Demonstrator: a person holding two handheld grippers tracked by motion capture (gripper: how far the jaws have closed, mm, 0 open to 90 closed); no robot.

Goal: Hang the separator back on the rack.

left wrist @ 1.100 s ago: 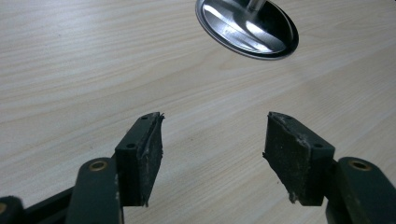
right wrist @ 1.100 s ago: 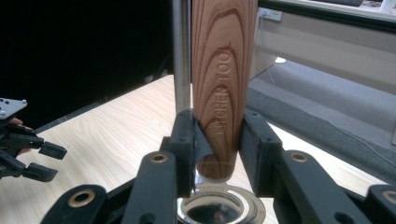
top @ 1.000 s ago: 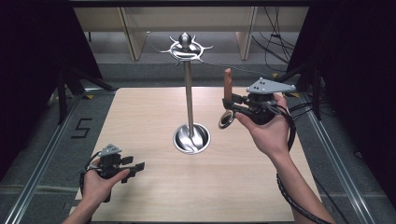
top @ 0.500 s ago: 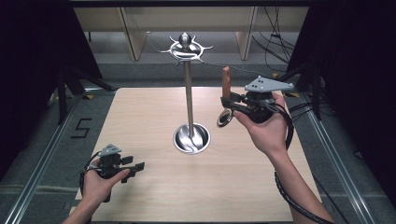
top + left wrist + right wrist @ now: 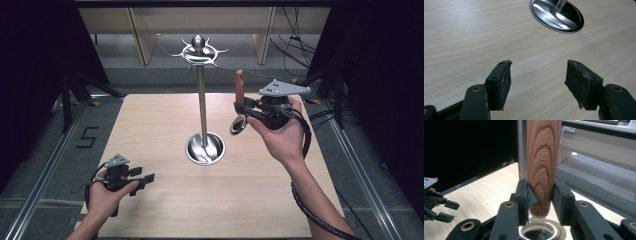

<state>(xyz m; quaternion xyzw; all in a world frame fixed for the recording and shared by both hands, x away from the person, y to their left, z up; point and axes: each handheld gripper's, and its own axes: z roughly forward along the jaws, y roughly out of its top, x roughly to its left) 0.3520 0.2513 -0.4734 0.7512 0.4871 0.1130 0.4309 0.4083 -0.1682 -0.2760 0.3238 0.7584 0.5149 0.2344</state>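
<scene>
A utensil with a wooden handle (image 5: pixel 240 84) stands upright in my right gripper (image 5: pixel 242 108), its metal ring end (image 5: pixel 238 125) hanging below the jaws. In the right gripper view, both jaws of that gripper (image 5: pixel 541 193) press on the engraved handle (image 5: pixel 544 162). It is held in the air right of the metal stand's pole (image 5: pixel 202 110), at mid height. The stand has a round dish base (image 5: pixel 205 149) and a crown of hooks (image 5: pixel 199 50) on top. My left gripper (image 5: pixel 144 181) rests low at the table's front left, open, with nothing between its jaws (image 5: pixel 539 78).
The wooden table (image 5: pixel 150 120) ends at dark floor and rails on both sides. Shelving stands behind the far edge. The stand's shiny base (image 5: pixel 556 15) lies ahead of the left gripper. Black cables (image 5: pixel 310 200) trail from the right hand.
My right gripper has risen a little and drifted slightly left toward the pole, with the utensil still in it. The left gripper has stayed put.
</scene>
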